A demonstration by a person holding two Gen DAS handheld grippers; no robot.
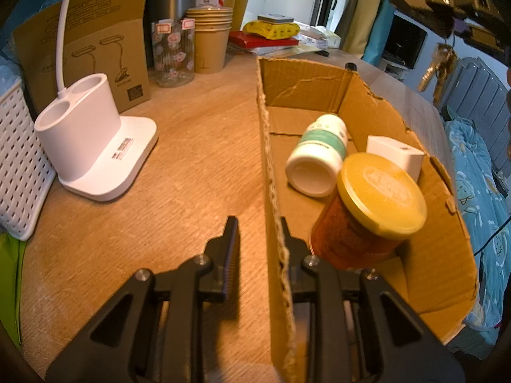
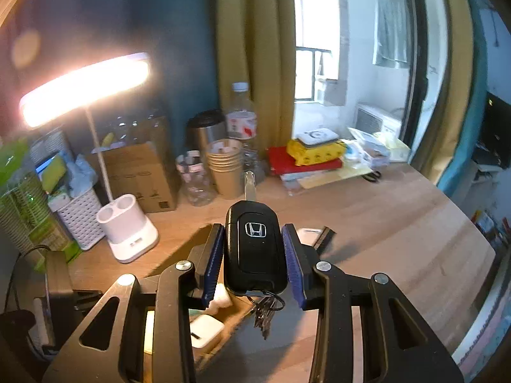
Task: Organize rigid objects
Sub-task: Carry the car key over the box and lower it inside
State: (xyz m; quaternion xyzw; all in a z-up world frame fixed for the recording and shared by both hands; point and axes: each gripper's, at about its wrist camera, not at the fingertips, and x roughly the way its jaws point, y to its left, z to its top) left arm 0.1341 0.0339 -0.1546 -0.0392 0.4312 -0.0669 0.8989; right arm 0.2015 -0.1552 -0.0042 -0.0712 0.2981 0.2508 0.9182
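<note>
My left gripper is shut on the near left wall of an open cardboard box, one finger outside and one inside. In the box lie a white and green bottle, a white cube and an orange jar with a yellow lid. My right gripper is shut on a black Honda car key, held high above the table with its blade out and several keys hanging below. The right gripper shows at the top right of the left wrist view, its keys dangling above the box.
A white lamp base stands left of the box, by a white basket and a cardboard package. Paper cups, a glass jar, a steel tumbler and a stack of books line the back. A bed lies to the right.
</note>
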